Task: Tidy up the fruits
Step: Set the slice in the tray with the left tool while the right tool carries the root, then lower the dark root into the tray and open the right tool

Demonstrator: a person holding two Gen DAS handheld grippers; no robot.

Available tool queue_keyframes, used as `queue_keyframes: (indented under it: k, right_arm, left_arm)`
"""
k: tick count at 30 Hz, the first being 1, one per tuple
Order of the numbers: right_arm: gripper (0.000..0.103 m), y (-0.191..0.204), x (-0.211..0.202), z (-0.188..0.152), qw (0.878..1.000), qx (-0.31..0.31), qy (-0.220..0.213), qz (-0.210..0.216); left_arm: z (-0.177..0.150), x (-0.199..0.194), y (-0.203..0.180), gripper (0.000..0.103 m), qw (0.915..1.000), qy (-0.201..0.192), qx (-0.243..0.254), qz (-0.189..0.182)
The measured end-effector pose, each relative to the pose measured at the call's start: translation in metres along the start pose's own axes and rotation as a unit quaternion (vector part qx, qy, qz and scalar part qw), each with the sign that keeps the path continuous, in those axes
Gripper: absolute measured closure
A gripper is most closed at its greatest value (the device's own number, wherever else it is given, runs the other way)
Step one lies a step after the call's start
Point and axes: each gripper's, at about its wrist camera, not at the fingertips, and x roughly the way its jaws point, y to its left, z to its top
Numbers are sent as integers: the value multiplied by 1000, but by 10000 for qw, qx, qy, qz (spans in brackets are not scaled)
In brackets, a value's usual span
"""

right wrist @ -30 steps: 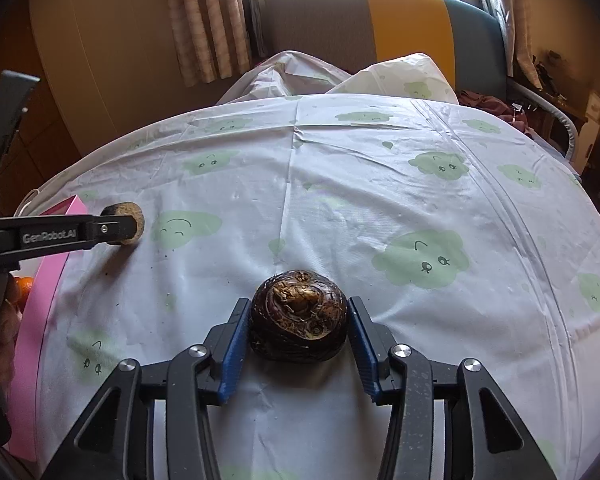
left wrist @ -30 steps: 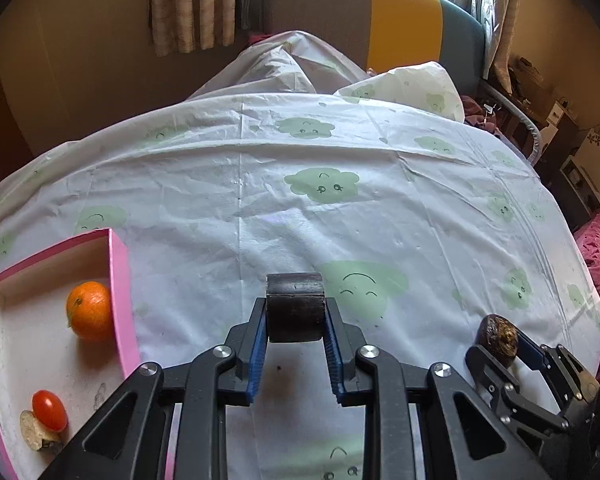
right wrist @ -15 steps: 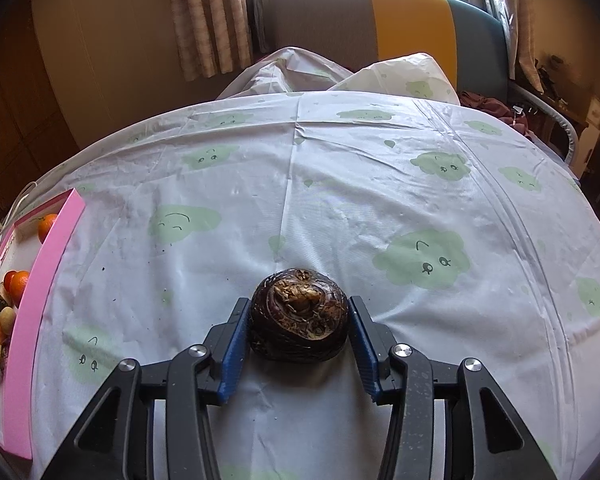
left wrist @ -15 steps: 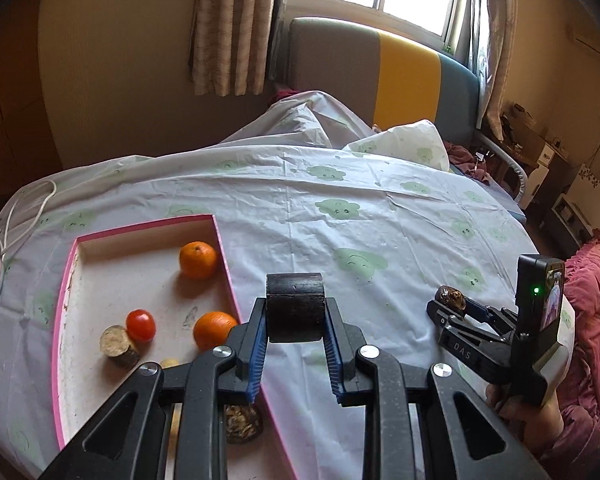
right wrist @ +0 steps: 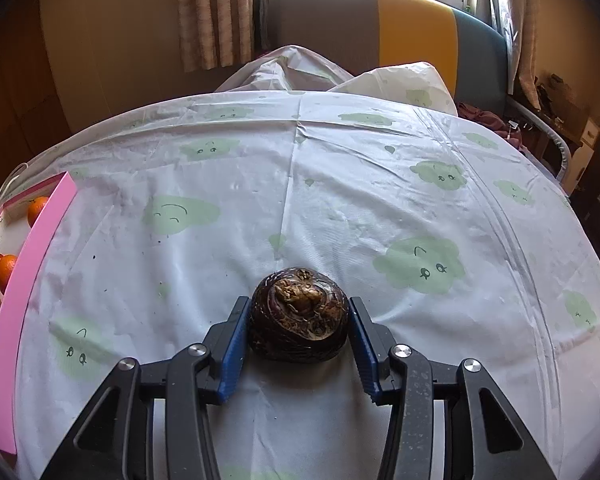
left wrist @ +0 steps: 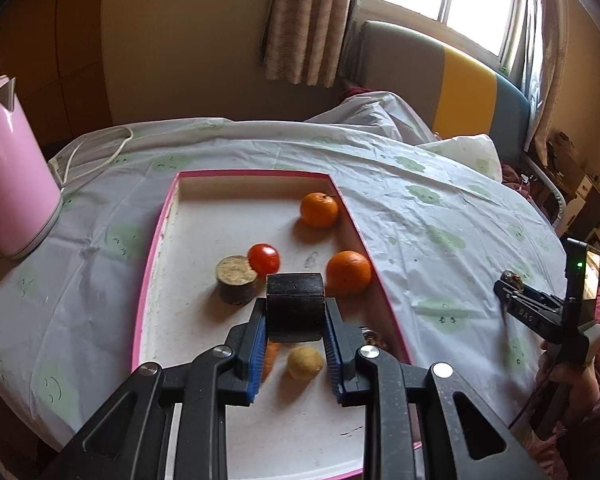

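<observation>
My left gripper [left wrist: 296, 312] is shut on a dark cylindrical piece [left wrist: 295, 304] and hangs over the pink-rimmed tray [left wrist: 156, 236]. In the tray lie two oranges [left wrist: 319, 209] [left wrist: 348, 272], a red tomato [left wrist: 263, 258], a tan-topped cut cylinder [left wrist: 236, 279], a small yellowish round fruit [left wrist: 305, 361] and an orange piece partly hidden by my fingers. My right gripper [right wrist: 298, 316] is shut on a dark brown round fruit [right wrist: 299, 314] above the tablecloth; it also shows at the right of the left wrist view [left wrist: 512, 282], held by a hand.
A pink kettle [left wrist: 12, 184] with a white cord stands left of the tray. The table wears a white cloth with green clouds [right wrist: 340, 200]. The tray's pink edge [right wrist: 32, 256] lies at the far left of the right wrist view. A sofa and window stand behind.
My left gripper has swung left from over the bare cloth to over the tray, still holding the dark piece. The right gripper has kept still with its fruit.
</observation>
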Motion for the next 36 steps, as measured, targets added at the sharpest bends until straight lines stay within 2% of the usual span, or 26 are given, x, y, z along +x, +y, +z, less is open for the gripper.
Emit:
queue_keyframes:
  k: [6,10,14,22,28,36]
  right_arm:
    - [55,4,0,0,9999,-105,12,-113]
    - [55,6,0,0,9998,-142,19,-158]
    - [55,7,0,0,9997,-164,26,-186]
    - [56,10,-3,3,9996,-170,63,-228]
    - [56,33,-15,8,9994,-330,10,113]
    - [57,104,-39,20,9906,-988,-172,929]
  left_arm:
    - [-9,16,35,77,9987,240,-375,260]
    - [-13,25,46,75,9979,321,-444,351]
    - [-13,24,45,68,9981,271,-400,382]
    - [-12,12,37,67,9987,219,-363,295]
    - [-13,6,33,67,9991,172,-303,241]
    - [-13,-2,34,66,9992,98,-325,221]
